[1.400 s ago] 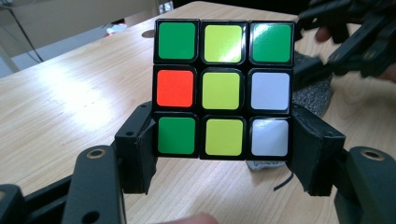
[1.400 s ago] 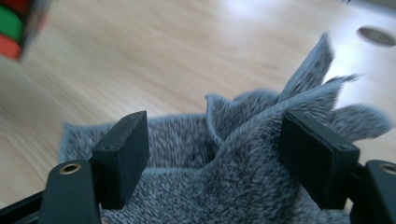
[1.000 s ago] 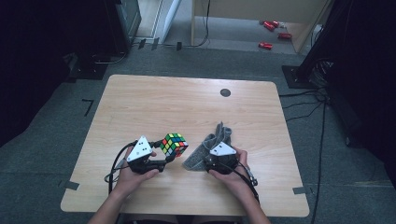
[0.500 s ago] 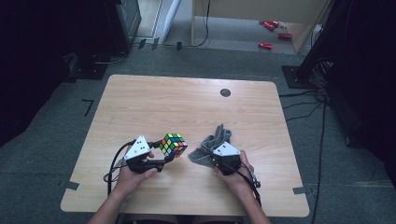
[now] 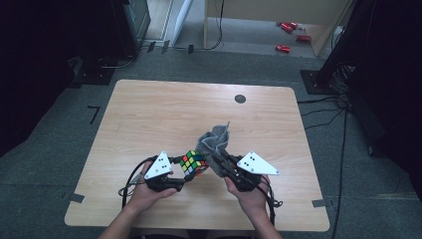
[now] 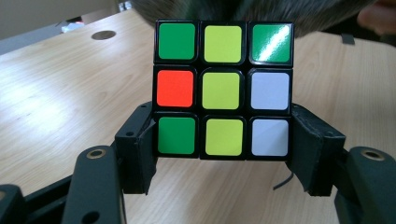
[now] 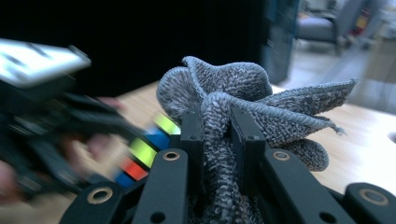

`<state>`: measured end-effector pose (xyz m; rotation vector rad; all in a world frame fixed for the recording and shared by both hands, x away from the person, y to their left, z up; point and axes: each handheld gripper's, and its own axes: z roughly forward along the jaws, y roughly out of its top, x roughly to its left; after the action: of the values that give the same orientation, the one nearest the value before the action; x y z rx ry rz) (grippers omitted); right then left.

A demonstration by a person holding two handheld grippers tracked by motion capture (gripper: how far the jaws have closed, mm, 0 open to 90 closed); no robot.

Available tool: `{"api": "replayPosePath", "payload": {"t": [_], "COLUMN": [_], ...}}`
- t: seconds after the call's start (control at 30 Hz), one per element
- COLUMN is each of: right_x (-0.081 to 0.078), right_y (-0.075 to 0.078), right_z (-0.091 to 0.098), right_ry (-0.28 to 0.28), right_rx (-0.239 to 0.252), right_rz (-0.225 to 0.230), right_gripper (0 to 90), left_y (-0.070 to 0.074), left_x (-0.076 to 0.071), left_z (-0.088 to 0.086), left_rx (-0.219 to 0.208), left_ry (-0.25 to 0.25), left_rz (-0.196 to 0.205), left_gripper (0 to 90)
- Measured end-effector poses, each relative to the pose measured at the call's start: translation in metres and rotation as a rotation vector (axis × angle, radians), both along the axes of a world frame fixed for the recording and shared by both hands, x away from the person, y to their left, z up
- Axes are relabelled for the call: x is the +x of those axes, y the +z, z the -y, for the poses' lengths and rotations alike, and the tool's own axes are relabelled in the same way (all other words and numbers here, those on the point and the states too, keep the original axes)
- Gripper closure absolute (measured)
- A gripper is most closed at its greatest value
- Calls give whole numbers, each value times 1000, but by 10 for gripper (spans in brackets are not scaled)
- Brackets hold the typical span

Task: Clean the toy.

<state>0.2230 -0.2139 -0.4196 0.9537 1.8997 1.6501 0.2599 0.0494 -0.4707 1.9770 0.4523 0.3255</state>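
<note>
A colour puzzle cube (image 5: pixel 194 163) (image 6: pixel 223 88) is clamped between the jaws of my left gripper (image 5: pixel 185 172) (image 6: pixel 223 151) near the table's front edge. Its face toward the camera shows green, yellow, red and white squares. My right gripper (image 5: pixel 219 159) (image 7: pixel 217 133) is shut on a bunched grey cloth (image 5: pixel 215 142) (image 7: pixel 233 98), lifted off the wooden table (image 5: pixel 164 114) just right of the cube. The cloth spreads out above the jaws. The cube (image 7: pixel 142 151) and the left gripper's hand appear blurred beyond the cloth in the right gripper view.
A small dark round hole (image 5: pixel 240 98) (image 6: pixel 103 35) lies in the tabletop at the far right. Cables trail from both grippers toward the front edge. Red items (image 5: pixel 283 48) lie on the floor beyond the table.
The right gripper has closed on the grey cloth and lifted it off the table, toward the cube. The left gripper keeps its hold on the cube, shifted slightly.
</note>
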Motion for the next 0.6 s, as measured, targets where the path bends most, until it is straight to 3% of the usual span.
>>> {"api": "replayPosePath", "payload": {"t": [0.1,0.2,0.3,0.47,0.53,0.6], "right_x": [-4,-1,6,17,17,12], "right_y": [1,-8,-20,-37,-35,-26], "right_z": [-12,-16,-9,1,3,2], "right_ry": [61,61,24,-62,-74,-63], "right_rx": [6,-1,50,21,26,41], "right_rz": [-17,-49,-115,-194,-195,-158], "right_gripper": [783,783,783,781,779,778], "left_y": [0,1,2,6,5,3], "left_x": [-4,-5,-5,-2,-1,0], "left_z": [5,3,-2,-8,-8,-8], "left_rx": [9,18,-2,-39,-26,-6], "left_ry": [-18,-12,-4,25,38,43], "left_rz": [18,44,65,70,69,63], "left_gripper": [347,348,349,348,349,348]}}
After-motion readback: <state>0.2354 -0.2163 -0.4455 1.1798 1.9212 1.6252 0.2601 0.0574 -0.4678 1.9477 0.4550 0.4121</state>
